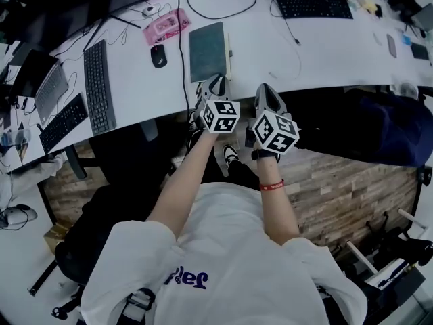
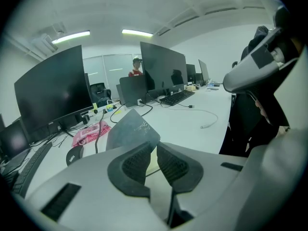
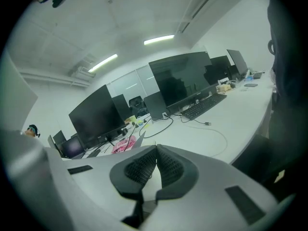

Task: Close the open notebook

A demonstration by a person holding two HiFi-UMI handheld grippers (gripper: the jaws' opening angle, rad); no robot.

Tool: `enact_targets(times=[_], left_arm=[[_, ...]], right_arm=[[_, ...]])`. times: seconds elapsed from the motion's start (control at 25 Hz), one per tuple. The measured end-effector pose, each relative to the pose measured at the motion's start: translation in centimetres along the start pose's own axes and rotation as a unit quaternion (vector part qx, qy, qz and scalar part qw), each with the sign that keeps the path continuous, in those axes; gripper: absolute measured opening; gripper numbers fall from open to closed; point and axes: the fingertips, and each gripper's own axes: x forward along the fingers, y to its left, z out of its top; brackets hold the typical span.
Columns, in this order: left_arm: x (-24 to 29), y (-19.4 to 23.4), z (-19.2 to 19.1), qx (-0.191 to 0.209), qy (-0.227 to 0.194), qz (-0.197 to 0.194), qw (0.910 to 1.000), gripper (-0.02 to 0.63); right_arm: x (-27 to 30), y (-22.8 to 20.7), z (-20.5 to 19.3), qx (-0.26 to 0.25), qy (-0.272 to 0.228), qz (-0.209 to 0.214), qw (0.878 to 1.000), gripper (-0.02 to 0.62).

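The notebook point(image 1: 208, 51) lies flat on the white desk point(image 1: 325, 53) with its dark grey-green cover up and a pale strip of page edge along its right side. In the left gripper view its cover point(image 2: 132, 129) shows just beyond the jaws. My left gripper point(image 1: 215, 87) hovers at the desk's near edge, right in front of the notebook, jaws a narrow gap apart with nothing between them. My right gripper point(image 1: 267, 95) is beside it to the right, off the notebook, its pads point(image 3: 166, 167) meeting at the tips and holding nothing.
A black mouse point(image 1: 157, 55) and a pink case point(image 1: 166, 26) lie left of the notebook. Keyboards point(image 1: 99, 87) point(image 1: 313, 6), cables, a laptop point(image 1: 51, 90) and monitors point(image 2: 50, 95) crowd the desk. A dark blue chair point(image 1: 379, 124) stands at the right.
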Motion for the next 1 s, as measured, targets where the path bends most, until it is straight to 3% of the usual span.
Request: enact_targets(times=[0.36, 0.64, 1.0], left_arm=[[1.0, -0.8, -0.9, 0.019, 0.007, -0.006, 0.9998, 0.06], [2.0, -1.5, -2.1, 0.048, 0.015, -0.01, 0.9987, 0.064], [3.1, -2.4, -3.8, 0.025, 0.051, -0.045, 0.9974, 0.069]], right_arm=[[-0.6, -1.1, -1.4, -0.006, 0.015, -0.005, 1.0, 0.003], [-1.1, -2.1, -2.0, 0.018, 0.015, -0.005, 1.0, 0.003], [-1.3, -2.1, -2.7, 0.018, 0.025, 0.002, 1.0, 0.003]])
